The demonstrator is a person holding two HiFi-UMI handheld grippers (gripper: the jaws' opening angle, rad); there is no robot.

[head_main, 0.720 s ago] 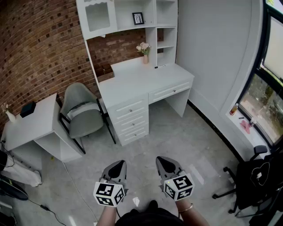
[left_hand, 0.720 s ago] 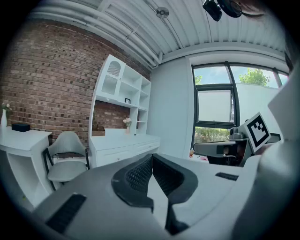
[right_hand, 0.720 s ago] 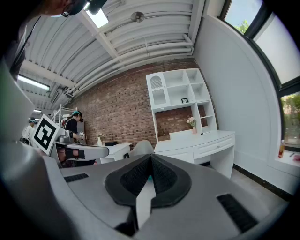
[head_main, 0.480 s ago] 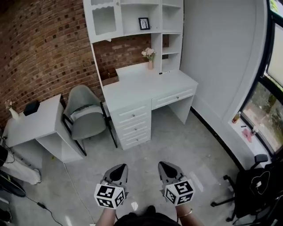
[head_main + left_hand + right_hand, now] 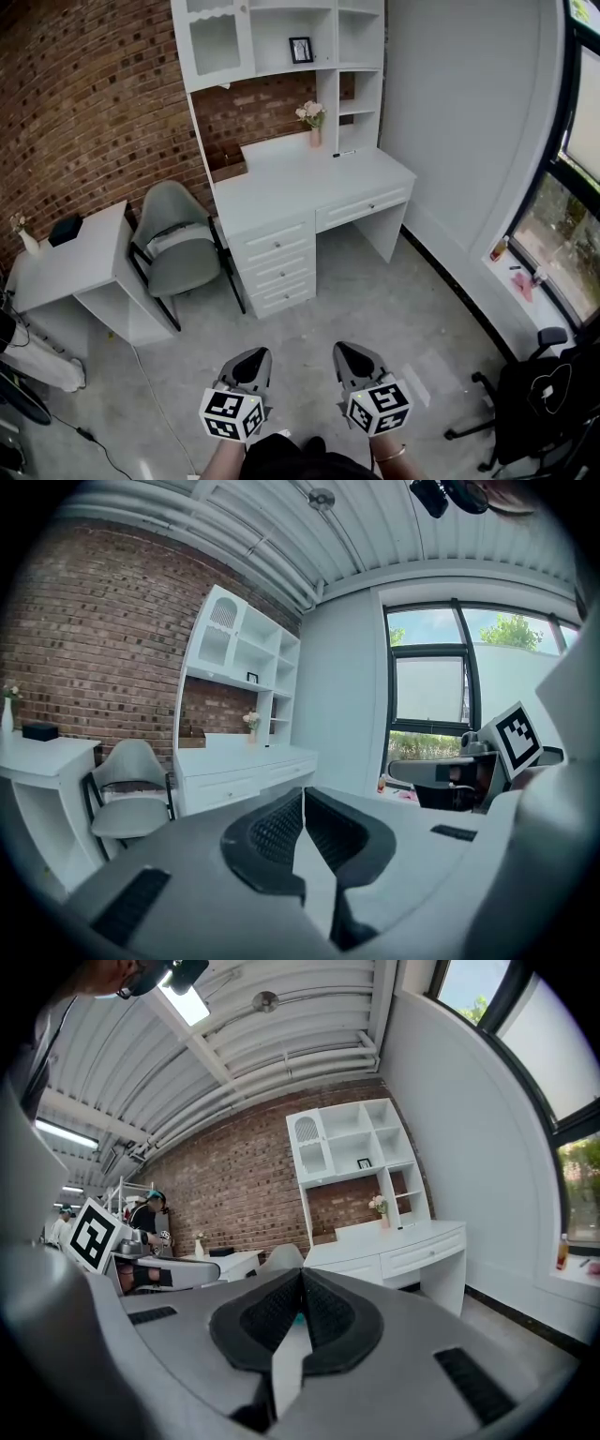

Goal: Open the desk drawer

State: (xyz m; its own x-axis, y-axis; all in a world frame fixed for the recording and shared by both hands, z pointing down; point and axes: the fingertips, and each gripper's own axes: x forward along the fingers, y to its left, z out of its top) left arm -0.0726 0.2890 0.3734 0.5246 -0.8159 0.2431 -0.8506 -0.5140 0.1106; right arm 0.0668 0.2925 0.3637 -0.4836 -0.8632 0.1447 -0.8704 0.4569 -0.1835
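The white desk (image 5: 300, 183) stands against the brick wall, well ahead of me across the grey floor. It has a stack of three drawers (image 5: 275, 262) on its left side and a wide shallow drawer (image 5: 362, 208) under the top on the right; all are closed. My left gripper (image 5: 255, 354) and right gripper (image 5: 345, 349) hang side by side at the bottom of the head view, far from the desk. Both are shut with nothing between the jaws. The desk (image 5: 246, 769) shows small beyond the left gripper (image 5: 302, 795), and the desk (image 5: 394, 1246) also beyond the right gripper (image 5: 301, 1275).
A grey chair (image 5: 176, 244) stands left of the desk, beside a small white side table (image 5: 73, 262). A vase of flowers (image 5: 312, 120) sits on the desk. A black office chair (image 5: 534, 384) stands by the window at the right. People (image 5: 150, 1206) stand far off left.
The desk sits slightly lower and further right in the head view than in the earliest frame. Both grippers keep their place at the bottom, shut.
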